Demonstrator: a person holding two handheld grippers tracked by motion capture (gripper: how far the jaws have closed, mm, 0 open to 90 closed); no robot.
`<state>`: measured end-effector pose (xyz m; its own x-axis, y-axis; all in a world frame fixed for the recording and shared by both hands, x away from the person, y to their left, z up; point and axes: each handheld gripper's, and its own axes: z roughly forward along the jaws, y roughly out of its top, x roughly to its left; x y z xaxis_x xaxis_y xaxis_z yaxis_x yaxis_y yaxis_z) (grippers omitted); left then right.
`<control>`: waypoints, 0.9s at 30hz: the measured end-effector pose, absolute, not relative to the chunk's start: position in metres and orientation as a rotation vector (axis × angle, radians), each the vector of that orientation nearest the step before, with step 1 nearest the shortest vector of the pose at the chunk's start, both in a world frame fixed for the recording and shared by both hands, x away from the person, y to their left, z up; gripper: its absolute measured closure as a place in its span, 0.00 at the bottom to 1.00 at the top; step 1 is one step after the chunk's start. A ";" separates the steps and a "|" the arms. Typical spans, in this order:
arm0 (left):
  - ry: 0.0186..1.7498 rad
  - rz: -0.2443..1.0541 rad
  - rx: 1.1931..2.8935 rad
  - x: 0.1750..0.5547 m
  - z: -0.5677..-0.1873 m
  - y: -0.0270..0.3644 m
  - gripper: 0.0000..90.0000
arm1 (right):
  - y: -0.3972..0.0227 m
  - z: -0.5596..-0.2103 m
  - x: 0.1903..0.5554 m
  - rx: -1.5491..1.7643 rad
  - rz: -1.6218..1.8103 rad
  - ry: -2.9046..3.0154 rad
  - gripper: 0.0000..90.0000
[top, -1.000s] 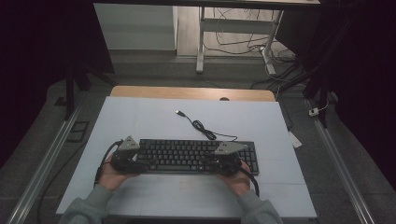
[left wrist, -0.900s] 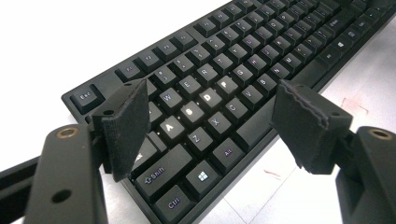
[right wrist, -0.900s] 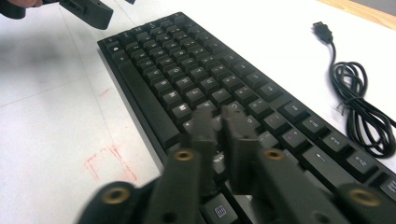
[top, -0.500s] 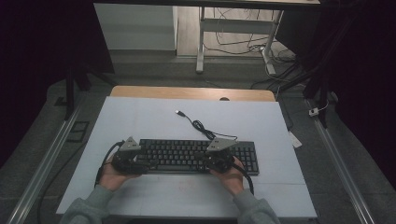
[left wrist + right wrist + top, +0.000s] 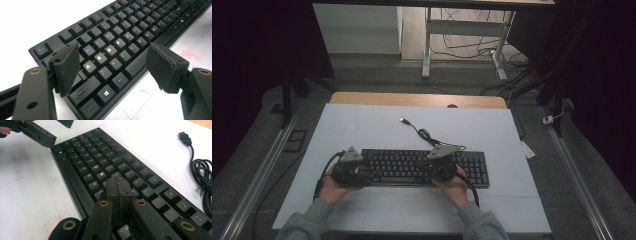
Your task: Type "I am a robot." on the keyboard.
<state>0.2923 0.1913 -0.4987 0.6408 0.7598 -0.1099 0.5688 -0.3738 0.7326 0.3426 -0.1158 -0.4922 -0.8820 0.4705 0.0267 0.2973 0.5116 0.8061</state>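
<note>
- Over the black plastic keyboard (image 5: 422, 167) on the pale worktop (image 5: 362, 125), right tool (image 5: 117, 185) pressed shut, tip at mid keys.
- Left tool (image 5: 112, 66) gapes above A-S-D; typing seems barely begun.

Keyboard (image 5: 422, 167) on table (image 5: 362, 125); cable (image 5: 424, 134) behind it.

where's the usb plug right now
In the high view the usb plug lies on the white table beyond the keyboard, left of its coiled cable, apart from both grippers.
</note>
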 end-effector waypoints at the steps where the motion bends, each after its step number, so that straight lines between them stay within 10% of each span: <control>1: 1.034 0.313 2.087 0.293 -0.499 0.191 0.30 | -0.114 -0.493 0.343 0.657 1.307 2.558 1.00; 27: 1.029 0.317 2.098 0.293 -0.499 0.190 0.30 | -0.080 -0.511 0.353 0.669 1.153 2.684 1.00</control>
<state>0.2926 0.1900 -0.4993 0.6438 0.7581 -0.1038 0.5684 -0.3830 0.7282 0.3527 -0.0795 -0.5113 -0.8904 0.4534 0.0413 0.3420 0.6064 0.7178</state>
